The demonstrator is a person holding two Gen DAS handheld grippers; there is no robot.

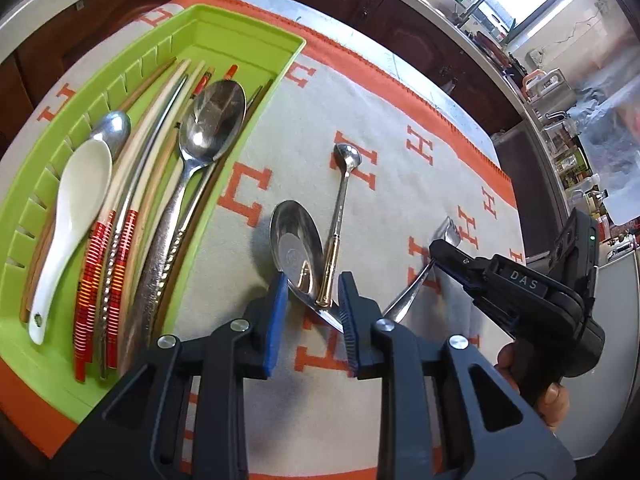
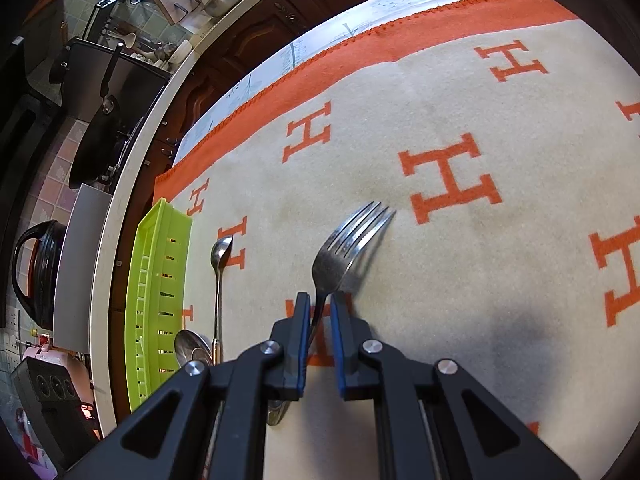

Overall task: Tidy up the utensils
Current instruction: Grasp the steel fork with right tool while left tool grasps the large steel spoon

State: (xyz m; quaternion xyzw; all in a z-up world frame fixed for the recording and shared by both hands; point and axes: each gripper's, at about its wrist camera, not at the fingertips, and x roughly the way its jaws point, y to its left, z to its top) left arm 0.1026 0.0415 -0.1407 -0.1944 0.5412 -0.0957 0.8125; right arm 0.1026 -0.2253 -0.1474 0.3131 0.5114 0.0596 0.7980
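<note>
Right hand-held gripper (image 2: 320,308) is clamped on the fork (image 2: 348,248) neck, tines pointing off toward 1 o'clock, fork low over the blanket (image 2: 480,280). Left hand-held gripper (image 1: 313,300) sits apart, straddling the big spoon (image 1: 296,252) handle, which runs 11-to-5. Green tray (image 1: 248,46) is out at 10 o'clock, so the left one's nearer.
</note>
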